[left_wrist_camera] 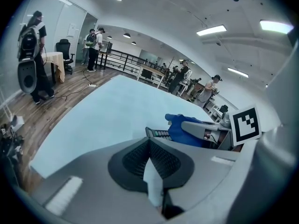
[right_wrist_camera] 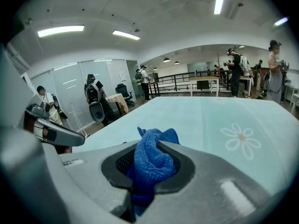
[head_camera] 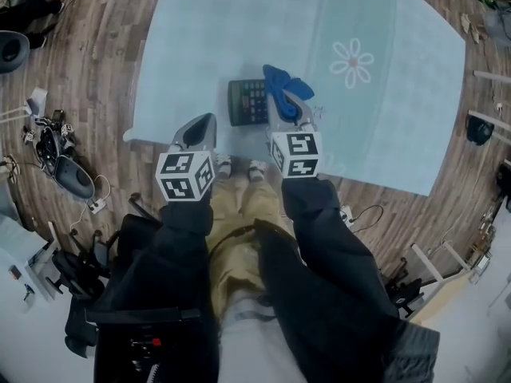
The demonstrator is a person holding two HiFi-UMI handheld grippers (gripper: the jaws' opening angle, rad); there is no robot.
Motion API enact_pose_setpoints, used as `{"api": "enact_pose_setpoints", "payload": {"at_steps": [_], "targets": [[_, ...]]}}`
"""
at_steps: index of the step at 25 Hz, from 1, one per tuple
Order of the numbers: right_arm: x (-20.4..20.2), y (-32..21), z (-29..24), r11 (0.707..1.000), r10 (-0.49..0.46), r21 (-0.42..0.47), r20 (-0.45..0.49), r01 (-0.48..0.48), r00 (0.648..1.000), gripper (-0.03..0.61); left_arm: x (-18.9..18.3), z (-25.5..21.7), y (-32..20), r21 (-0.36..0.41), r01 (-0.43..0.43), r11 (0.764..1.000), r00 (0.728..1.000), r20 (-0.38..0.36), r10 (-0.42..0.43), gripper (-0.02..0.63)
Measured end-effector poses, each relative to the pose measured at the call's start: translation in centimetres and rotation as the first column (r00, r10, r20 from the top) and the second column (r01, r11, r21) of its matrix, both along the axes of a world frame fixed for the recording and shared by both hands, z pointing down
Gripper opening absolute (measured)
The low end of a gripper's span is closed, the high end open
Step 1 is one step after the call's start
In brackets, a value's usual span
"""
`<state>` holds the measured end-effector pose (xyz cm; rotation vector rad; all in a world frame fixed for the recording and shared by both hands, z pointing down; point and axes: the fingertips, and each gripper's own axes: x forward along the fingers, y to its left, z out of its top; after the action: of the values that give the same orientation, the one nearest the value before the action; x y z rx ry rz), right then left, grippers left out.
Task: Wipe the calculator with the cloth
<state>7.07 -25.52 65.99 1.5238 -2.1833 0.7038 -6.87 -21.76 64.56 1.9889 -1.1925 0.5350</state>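
a: head view?
b: the calculator [head_camera: 246,102] lies on the pale blue mat [head_camera: 200,38], near its front edge. the right tool [head_camera: 289,110] holds the blue cloth [head_camera: 281,84] at the calculator's right side.
a: left gripper view?
b: the left tool [left_wrist_camera: 152,160] has its jaws together, nothing between them.
a: right gripper view?
b: jaws clamped on the bunched cloth.
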Motion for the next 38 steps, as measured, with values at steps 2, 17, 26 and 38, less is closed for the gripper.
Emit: {"api": "enact_pose_setpoints", "payload": {"at_steps": [2,17,26,38], "targets": [[-1.5,0.3,0.4,1.0,-0.024,-0.008,0.019,0.024,1.0,0.055,-0.2,0.1,0.1,-0.002,0.004,1.0,1.0,-0.001,-0.004,0.0],[-10.5,1.6,-2.0,0.991,-0.135,0.024,0.208,0.133,0.969,0.055,-2.7,0.2,1.1,0.002,0.061,0.998,0.998,0.001,-0.061,0.0],[-11.4,2.3,-5.9,0.988,-0.146,0.085,0.288,0.126,0.946,0.055,-3.3,-0.6,1.3,0.026,0.076,0.997,0.997,-0.016,-0.076,0.0],[-1.2,1.9,-8.3,0.991,0.023,0.127,0.221,-0.052,0.975,0.057,-2.6,-1.9,1.1,0.049,0.062,0.997,0.998,-0.016,-0.061,0.0]]}}
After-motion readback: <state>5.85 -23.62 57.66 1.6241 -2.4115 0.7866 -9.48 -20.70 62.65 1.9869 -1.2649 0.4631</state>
